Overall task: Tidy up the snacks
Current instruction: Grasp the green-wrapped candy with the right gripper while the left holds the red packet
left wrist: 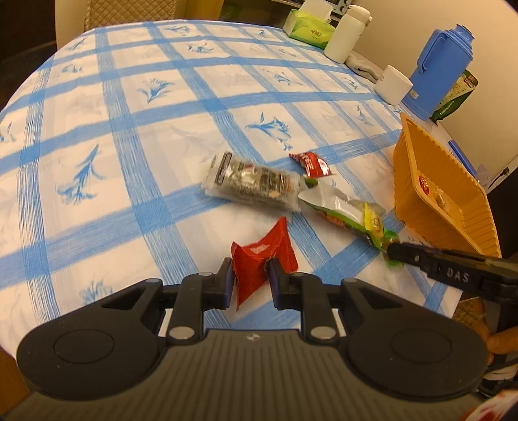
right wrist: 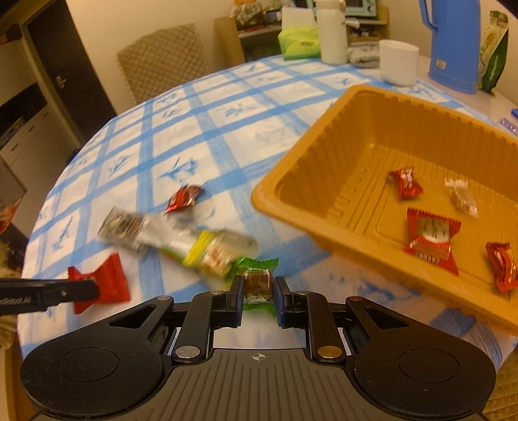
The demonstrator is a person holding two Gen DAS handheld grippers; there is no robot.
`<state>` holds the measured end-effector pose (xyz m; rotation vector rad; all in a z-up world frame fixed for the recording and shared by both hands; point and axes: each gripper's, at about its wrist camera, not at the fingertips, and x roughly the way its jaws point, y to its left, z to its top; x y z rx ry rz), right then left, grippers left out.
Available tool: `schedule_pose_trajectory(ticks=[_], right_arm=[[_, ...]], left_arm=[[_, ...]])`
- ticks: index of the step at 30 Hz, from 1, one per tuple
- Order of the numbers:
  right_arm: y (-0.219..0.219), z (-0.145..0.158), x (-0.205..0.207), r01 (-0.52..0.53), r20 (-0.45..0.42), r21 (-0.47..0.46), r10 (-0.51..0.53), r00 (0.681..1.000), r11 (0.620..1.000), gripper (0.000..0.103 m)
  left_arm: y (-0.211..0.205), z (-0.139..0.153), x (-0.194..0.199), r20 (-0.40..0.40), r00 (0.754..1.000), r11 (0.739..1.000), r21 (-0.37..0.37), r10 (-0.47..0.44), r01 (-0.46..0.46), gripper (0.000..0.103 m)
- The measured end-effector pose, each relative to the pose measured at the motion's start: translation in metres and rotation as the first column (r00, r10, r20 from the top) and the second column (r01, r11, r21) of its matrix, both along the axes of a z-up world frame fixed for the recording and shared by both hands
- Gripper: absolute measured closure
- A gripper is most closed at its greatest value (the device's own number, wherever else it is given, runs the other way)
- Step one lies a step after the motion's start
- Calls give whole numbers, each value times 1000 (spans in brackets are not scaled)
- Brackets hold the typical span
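Observation:
My left gripper [left wrist: 251,272] is shut on a red snack packet [left wrist: 259,256] near the table's front edge; the same packet [right wrist: 106,278] shows in the right wrist view, with the left gripper [right wrist: 94,288] clamped on it. My right gripper [right wrist: 259,291] is shut on a green-wrapped candy [right wrist: 257,278], just left of the orange tray [right wrist: 291,181]. The tray holds several candies, among them a red packet [right wrist: 430,236]. On the cloth lie a clear grey pack [left wrist: 249,184], a green and yellow pack [left wrist: 349,210] and a small red candy [left wrist: 312,163].
A blue jug [left wrist: 443,68], a white cup [left wrist: 393,84], a white bottle [left wrist: 346,32] and a green tissue pack [left wrist: 310,29] stand along the table's far right. A quilted chair [right wrist: 162,61] is behind the table. A hand [left wrist: 501,343] holds the right gripper's grip.

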<state>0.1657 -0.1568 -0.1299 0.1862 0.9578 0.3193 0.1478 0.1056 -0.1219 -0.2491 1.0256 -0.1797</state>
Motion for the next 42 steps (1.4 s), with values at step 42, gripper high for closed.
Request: schedule_pose_trajectory(ticks=[42], right_arm=[[11,8,-15,-133,-13,-17,132,991,991,50]], left_arm=[[-46,5,9,4,973,922,322,-229,216,78]])
